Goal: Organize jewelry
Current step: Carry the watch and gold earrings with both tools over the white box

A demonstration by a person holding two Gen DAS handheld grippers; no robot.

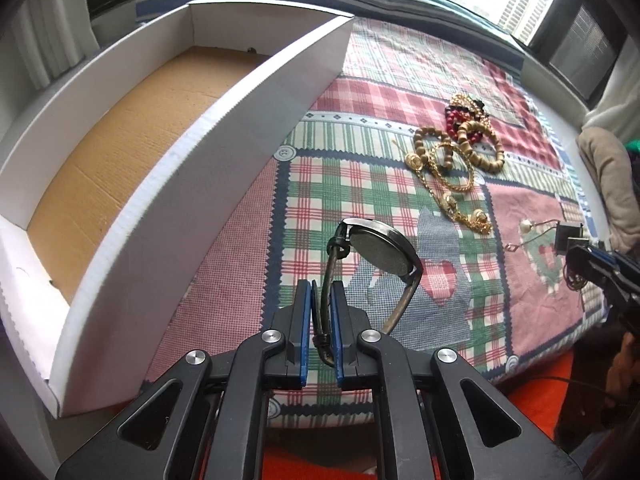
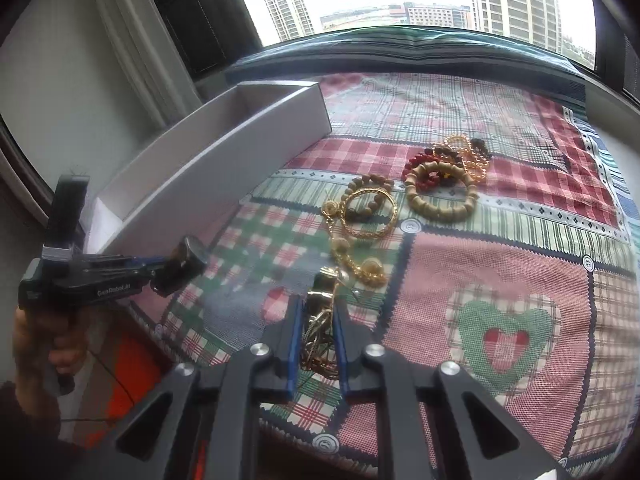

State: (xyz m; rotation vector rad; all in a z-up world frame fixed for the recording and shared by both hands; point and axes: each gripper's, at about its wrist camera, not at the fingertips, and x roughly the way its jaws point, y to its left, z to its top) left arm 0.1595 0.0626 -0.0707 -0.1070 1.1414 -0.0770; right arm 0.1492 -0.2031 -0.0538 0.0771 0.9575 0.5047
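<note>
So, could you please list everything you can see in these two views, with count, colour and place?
box: one, white walls, brown cardboard floor, on the left edge of the cloth.
cloth: one, red, green and pink plaid patchwork, covering the surface.
bead bracelets: several, tan, dark red and amber, piled at mid cloth.
gold bangle: one, gold, beside the beads.
gold chain: one, gold with round charms, trailing toward the near edge.
watch: one, dark strap, gripped by its strap.
tangled chains: one bundle, gold, gripped.
left hand-held gripper: one, black with blue pads, shut on the watch strap.
right hand-held gripper: one, same colours, shut on the bundle.
</note>
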